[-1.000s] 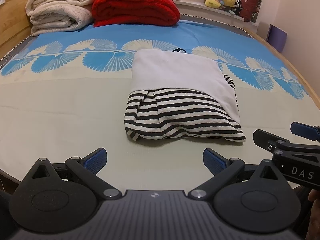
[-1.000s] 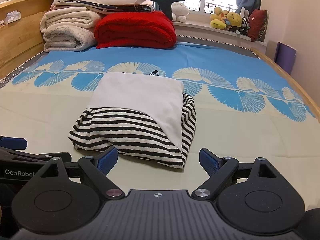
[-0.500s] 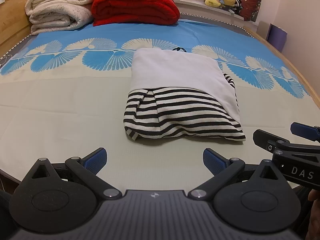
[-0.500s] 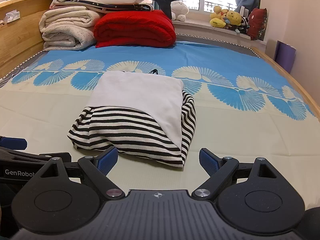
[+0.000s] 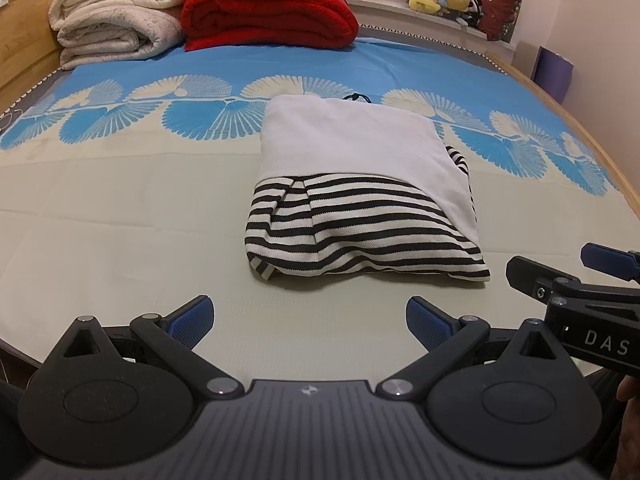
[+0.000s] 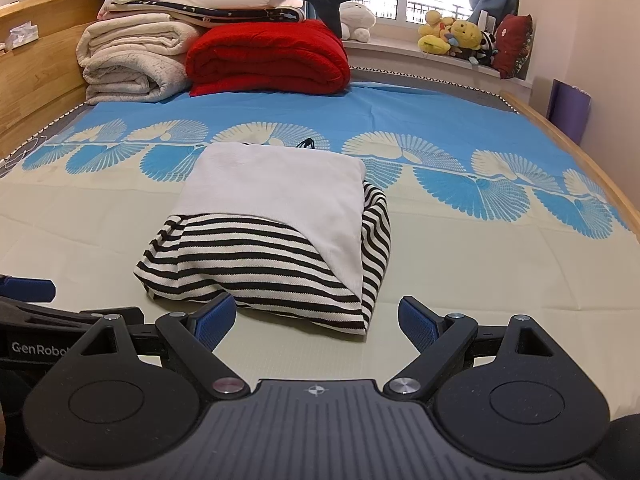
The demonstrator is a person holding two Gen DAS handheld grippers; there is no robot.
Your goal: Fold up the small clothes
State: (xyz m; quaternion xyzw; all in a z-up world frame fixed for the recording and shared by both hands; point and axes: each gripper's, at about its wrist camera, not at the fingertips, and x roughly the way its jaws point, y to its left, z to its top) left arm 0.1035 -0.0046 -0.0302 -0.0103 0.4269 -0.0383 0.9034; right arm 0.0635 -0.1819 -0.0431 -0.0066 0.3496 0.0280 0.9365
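Note:
A small folded garment lies in the middle of the bed, black-and-white striped below with a plain white panel folded over its top. It shows in the right wrist view as well, garment. My left gripper is open and empty, held just short of the garment's near edge. My right gripper is open too, its left fingertip overlapping the striped hem in view; contact cannot be told. The right gripper also juts in at the right edge of the left wrist view.
The bed sheet is cream near me and blue with fan patterns farther back. Rolled cream blankets and a red blanket are stacked at the far end. Plush toys line the window sill. A wooden bed rail runs along the right.
Both cameras have crept slightly toward the garment. The garment itself has not moved and both grippers stay open.

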